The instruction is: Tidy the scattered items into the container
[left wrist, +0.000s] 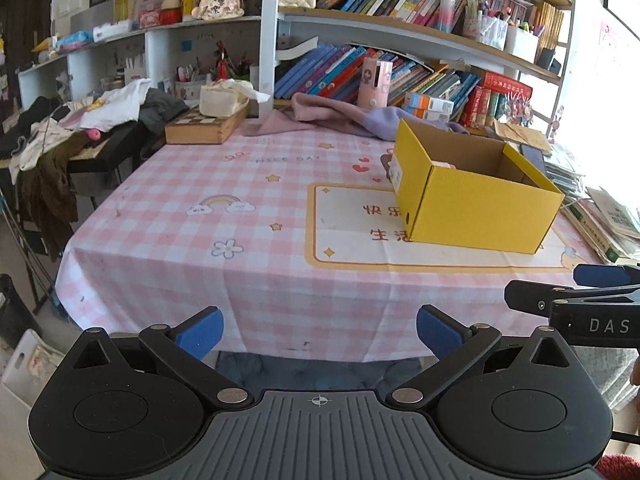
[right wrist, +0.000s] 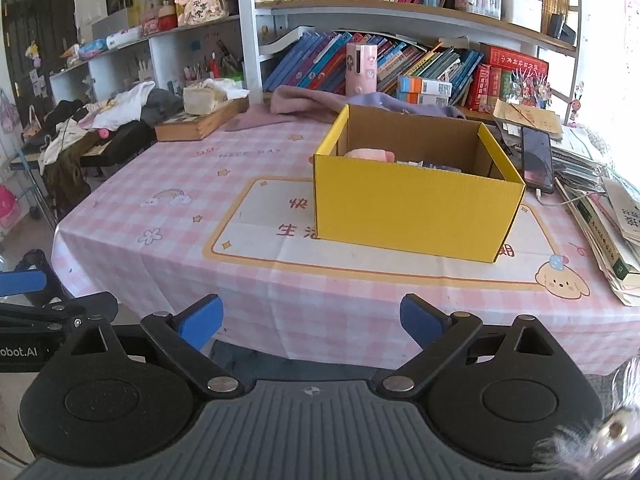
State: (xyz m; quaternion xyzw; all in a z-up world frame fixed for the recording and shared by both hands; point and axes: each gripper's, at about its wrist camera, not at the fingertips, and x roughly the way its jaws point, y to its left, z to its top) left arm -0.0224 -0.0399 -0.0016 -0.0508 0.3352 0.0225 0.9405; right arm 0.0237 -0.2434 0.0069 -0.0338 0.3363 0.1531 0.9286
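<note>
Both claws, left (left wrist: 320, 332) and right (right wrist: 311, 322), gape empty off the bench (right wrist: 168, 216) edge; the yellow box (right wrist: 412, 208) holds a pink item (right wrist: 370, 155).

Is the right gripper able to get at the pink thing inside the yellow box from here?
Probably yes: the yellow box is open-topped, the right gripper is open and empty, and only bare tablecloth lies between. It must go over the wall to the pink item.

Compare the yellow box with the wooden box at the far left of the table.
The yellow box is cardboard; the wooden box is brown wood. The yellow box stands tall and open-topped with things inside; the wooden box is low, with a tissue pack on top. The yellow box is nearer the tongs; the wooden box is farther back. Both rest on the checked tablecloth.
</note>
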